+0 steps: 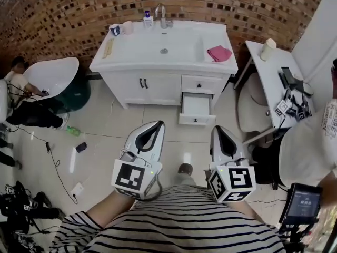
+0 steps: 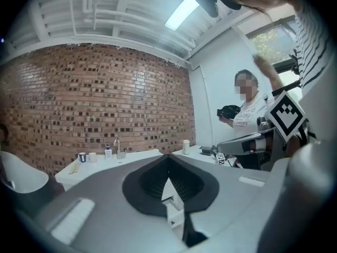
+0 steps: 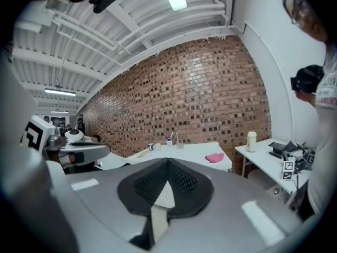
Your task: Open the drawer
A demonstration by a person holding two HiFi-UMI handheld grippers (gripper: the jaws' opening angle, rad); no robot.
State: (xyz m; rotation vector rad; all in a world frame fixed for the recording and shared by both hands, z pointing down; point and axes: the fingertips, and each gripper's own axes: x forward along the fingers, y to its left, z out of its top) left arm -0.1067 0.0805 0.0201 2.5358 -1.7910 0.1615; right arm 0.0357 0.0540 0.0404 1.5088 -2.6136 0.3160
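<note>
The fingers [image 2: 148, 181] of the left gripper [image 2: 168, 157] are closed tip to tip with nothing between them. The right gripper [image 3: 167, 161] has its fingers narrow in the same way and is also empty. Both grippers are held side by side, close above the person's striped shirt [image 1: 179, 223], pointing toward the far wall.

Beyond them, across a stretch of tiled floor [image 1: 105, 141], stands a white vanity [image 1: 158, 88]. The drawer [image 1: 196, 109] is at its lower right. It is pulled out toward the near side with its inside showing, and it is well apart from both grippers, roughly ahead of the right one. The smaller drawer front above it is shut, and two doors with dark handles sit to its left.

On the vanity top, a pink cloth [image 1: 219, 52] lies right of the basin. A faucet [image 1: 160, 15], a soap bottle [image 1: 147, 19] and a cup [image 1: 114, 29] stand along the far edge. A white bench [image 1: 263, 73] stands to the right, and another person [image 1: 310, 146] is near it.
</note>
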